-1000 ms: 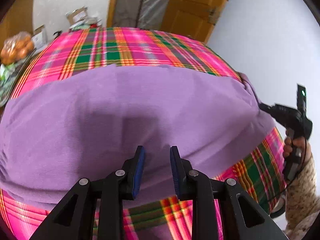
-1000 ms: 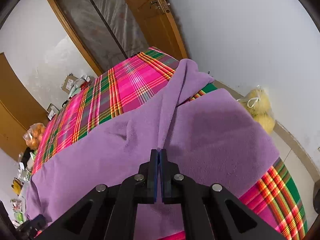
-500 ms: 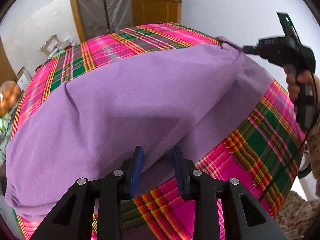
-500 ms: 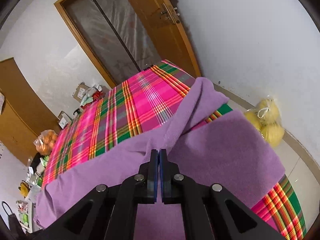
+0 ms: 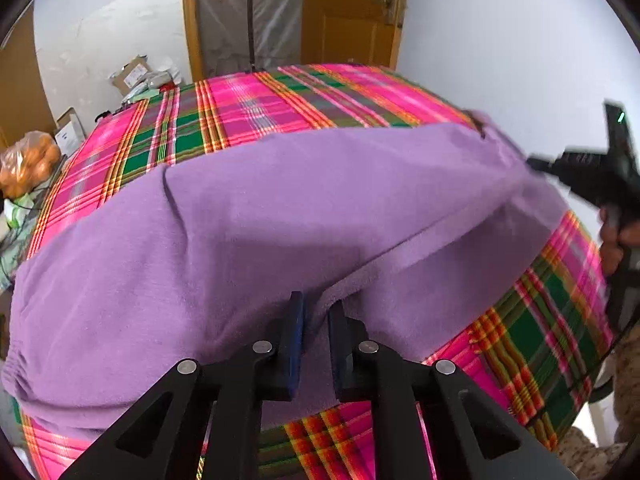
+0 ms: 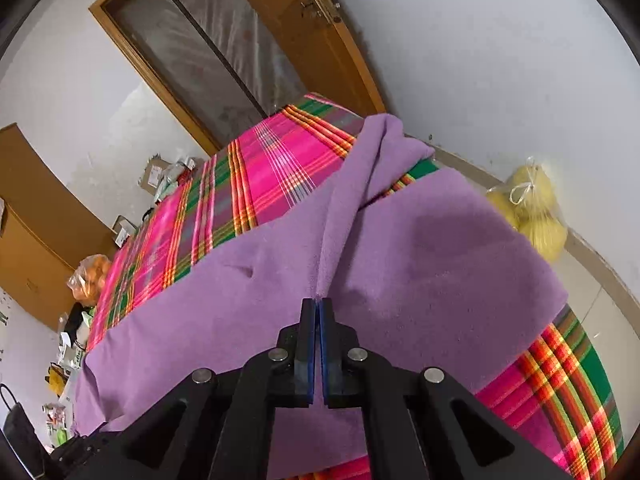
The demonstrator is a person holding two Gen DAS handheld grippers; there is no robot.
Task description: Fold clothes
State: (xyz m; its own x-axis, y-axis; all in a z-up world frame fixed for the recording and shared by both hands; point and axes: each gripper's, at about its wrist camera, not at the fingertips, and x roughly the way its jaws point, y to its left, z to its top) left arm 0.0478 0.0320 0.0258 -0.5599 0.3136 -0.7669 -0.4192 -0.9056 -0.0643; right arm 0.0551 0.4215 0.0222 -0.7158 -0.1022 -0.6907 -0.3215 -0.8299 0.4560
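Observation:
A purple fleece garment (image 5: 240, 220) lies spread over a bed with a pink and green plaid cover (image 5: 248, 112). My left gripper (image 5: 317, 308) is at the garment's near edge. Its jaws are closing, and a raised fold of the edge is pinched between the blue pads. At the far right, my right gripper (image 5: 536, 164) holds the garment's other end. In the right wrist view that gripper (image 6: 318, 304) is shut on a ridge of the purple garment (image 6: 440, 248), which runs up from its tips toward the far corner of the bed (image 6: 256, 184).
A person's hand (image 5: 612, 240) holds the right gripper's handle. A bag of oranges (image 5: 24, 168) and cardboard boxes (image 5: 132, 74) sit beyond the bed's left side. A bag of yellow fruit (image 6: 532, 208) lies on the floor by the right wall. A wooden door (image 5: 352, 12) stands behind.
My left jaws have narrowed from well apart onto the garment's near edge, which now stands up between them. The right gripper stays shut on its ridge.

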